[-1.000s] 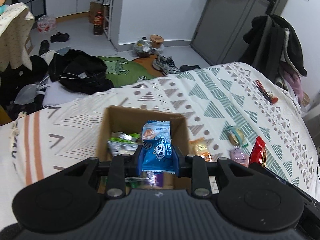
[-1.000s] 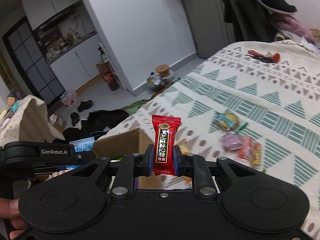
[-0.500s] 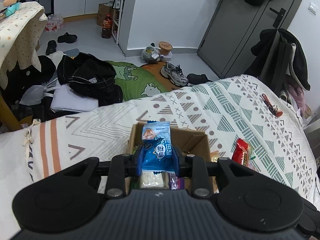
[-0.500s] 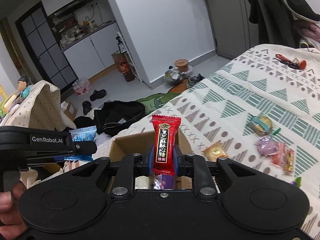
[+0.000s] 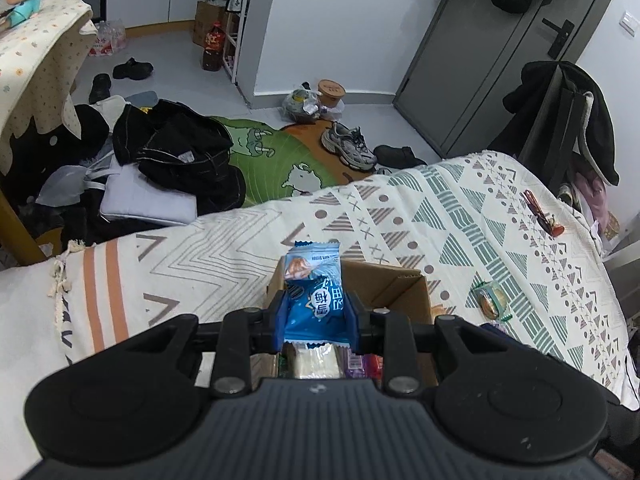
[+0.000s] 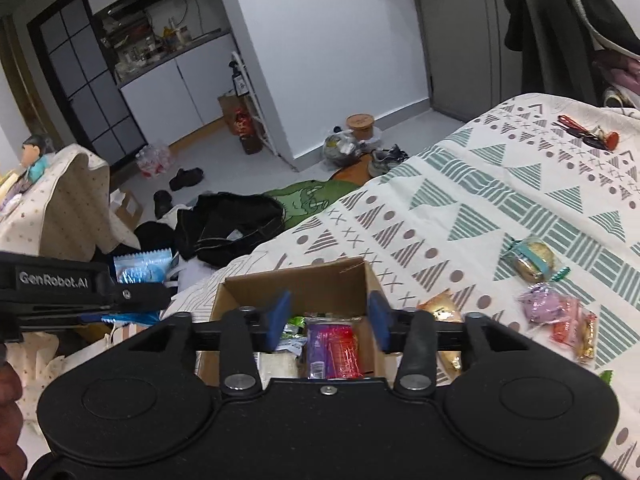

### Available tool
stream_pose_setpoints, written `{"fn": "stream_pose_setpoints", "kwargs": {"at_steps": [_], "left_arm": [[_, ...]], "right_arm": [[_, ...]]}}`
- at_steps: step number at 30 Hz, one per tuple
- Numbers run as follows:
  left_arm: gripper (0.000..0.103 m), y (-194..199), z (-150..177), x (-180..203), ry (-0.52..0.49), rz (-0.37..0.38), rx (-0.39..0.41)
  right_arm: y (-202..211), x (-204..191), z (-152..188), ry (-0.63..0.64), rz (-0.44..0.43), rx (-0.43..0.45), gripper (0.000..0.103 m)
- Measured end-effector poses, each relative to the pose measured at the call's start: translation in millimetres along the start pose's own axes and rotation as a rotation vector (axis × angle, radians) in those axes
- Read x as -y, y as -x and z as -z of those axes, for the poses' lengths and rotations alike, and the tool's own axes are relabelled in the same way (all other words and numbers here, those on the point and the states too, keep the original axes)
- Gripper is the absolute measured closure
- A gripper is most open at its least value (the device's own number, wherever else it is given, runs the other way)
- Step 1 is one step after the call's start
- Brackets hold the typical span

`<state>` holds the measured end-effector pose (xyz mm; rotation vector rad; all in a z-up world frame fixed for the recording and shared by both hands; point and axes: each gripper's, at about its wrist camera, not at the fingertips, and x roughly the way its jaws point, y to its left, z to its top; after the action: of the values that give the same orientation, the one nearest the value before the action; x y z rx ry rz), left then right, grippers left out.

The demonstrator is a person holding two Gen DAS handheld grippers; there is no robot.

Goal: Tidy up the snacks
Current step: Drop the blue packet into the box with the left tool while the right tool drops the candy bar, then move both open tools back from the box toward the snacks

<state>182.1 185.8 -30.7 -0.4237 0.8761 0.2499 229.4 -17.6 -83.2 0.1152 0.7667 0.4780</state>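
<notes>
A brown cardboard box [image 6: 296, 280] sits on the patterned bedspread [image 6: 480, 208] and holds several wrapped snacks. My right gripper [image 6: 328, 322] hangs open just above the box, and the red candy packet [image 6: 340, 350] lies inside beneath it. My left gripper [image 5: 316, 316] is shut on a blue snack packet [image 5: 314, 292], held upright over the near-left part of the box [image 5: 384, 284]. From the right wrist view the left gripper [image 6: 132, 294] shows at the left edge with the blue packet [image 6: 142, 266].
Loose snacks lie on the bedspread right of the box: a round green-wrapped cake [image 6: 532, 260], a purple candy [image 6: 540, 306] and small red and gold packets [image 6: 576, 330]. A red tool [image 6: 588, 128] lies farther back. Clothes and shoes [image 5: 348, 146] cover the floor beyond the bed.
My right gripper has opened and the red candy packet has dropped into the box. Both grippers have drawn nearer over the box; the left still holds the blue packet.
</notes>
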Motion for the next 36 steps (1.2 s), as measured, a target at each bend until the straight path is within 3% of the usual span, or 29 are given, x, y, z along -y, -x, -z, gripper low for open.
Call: {"fn": "stream_pose_setpoints", "kwargs": {"at_steps": [11,13,16,25,30,36], "left_arm": [[0.074,-13,14,22,-0.012,0.078,-0.064],[0.070,-14,17,28,-0.002,0.115,-0.074],[0.053,-17,20,37,-0.009,0.146,-0.094],[0.045,-15,30,47,-0.024,0.108,-0.102],[0.027,-14,36,56,-0.044,0.079,-0.104],[0.024,-17,45,72,-0.080,0.044,-0.114]], "right_arm": [[22,38,10,-0.064,0.069,-0.007,0.054],[26,44,12,-0.074,0.079,-0.007,0.053],[32,52,14,-0.077,0.097,-0.002,0.052],[45,77,25,-0.119,0.120,0.003,0.049],[52,87,31,-0.126,0.134,0.010,0.044],[64,105,37,-0.146,0.140,0.024,0.033]]}}
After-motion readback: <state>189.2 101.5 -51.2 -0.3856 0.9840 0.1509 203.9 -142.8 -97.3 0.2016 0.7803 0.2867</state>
